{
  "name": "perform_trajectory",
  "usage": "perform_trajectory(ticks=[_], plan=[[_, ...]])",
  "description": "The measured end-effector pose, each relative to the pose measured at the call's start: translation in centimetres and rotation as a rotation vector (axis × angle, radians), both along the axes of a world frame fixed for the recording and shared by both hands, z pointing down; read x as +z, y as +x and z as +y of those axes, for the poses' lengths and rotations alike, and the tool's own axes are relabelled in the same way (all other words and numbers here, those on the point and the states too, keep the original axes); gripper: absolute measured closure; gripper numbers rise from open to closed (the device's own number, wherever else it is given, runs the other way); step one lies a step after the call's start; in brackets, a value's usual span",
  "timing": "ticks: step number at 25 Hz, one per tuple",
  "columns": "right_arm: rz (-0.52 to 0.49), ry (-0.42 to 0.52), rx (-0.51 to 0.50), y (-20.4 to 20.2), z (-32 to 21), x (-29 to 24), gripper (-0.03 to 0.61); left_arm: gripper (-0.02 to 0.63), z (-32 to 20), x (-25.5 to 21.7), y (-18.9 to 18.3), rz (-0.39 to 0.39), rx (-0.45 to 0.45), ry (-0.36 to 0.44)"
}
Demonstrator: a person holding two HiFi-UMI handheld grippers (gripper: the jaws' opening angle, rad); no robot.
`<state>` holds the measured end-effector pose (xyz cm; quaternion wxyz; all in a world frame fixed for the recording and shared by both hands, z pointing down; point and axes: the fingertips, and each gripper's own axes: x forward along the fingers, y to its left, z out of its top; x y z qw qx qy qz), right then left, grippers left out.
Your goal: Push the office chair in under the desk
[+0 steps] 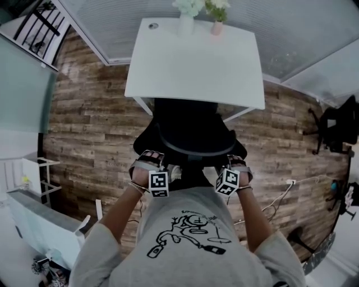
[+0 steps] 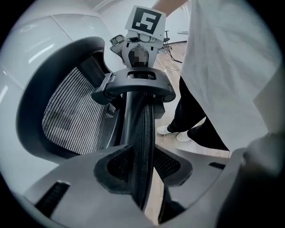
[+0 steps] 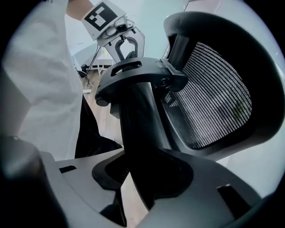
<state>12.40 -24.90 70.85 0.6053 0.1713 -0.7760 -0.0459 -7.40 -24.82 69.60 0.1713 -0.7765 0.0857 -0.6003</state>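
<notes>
The black office chair point(image 1: 190, 140) stands at the near edge of the white desk point(image 1: 196, 67), its seat partly under the top. My left gripper point(image 1: 150, 160) and right gripper point(image 1: 235, 163) are at the two sides of the chair's back. In the left gripper view the back's mesh edge point(image 2: 142, 133) runs between the jaws of the left gripper point(image 2: 144, 178), with floor showing in a gap beside it. In the right gripper view the back's black frame point(image 3: 142, 129) passes between the jaws of the right gripper point(image 3: 147, 178), again with a gap. The mesh headrest point(image 3: 218, 102) rises beside it.
Two vases point(image 1: 187, 17) with flowers stand at the desk's far edge. A second black chair point(image 1: 336, 126) is at the right, a white cabinet point(image 1: 33, 224) at the near left, and cables point(image 1: 280, 196) lie on the wooden floor. The person's legs point(image 2: 196, 120) stand right behind the chair.
</notes>
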Motion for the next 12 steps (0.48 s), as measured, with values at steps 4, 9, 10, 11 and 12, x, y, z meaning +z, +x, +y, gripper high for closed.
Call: perform_trajectory(ticks=[4, 9, 10, 11, 12], plan=[[-0.001, -0.001, -0.011, 0.2, -1.6, 0.1, 0.414, 0.479, -1.2, 0.0, 0.3, -0.002, 0.003, -0.014], [-0.013, -0.001, -0.021, -0.1, -2.4, -0.1, 0.414, 0.472, -2.1, -0.2, -0.1, -0.013, -0.009, -0.031], [-0.014, -0.001, -0.021, -0.3, -2.4, -0.1, 0.413, 0.472, -2.1, -0.3, -0.2, -0.017, -0.009, -0.035], [-0.016, -0.002, -0.021, -0.4, -2.4, -0.1, 0.413, 0.471, -2.2, -0.3, -0.3, -0.020, -0.009, -0.039], [-0.015, -0.002, -0.021, -0.4, -2.5, -0.1, 0.413, 0.469, -2.3, -0.3, -0.4, -0.021, -0.008, -0.042]])
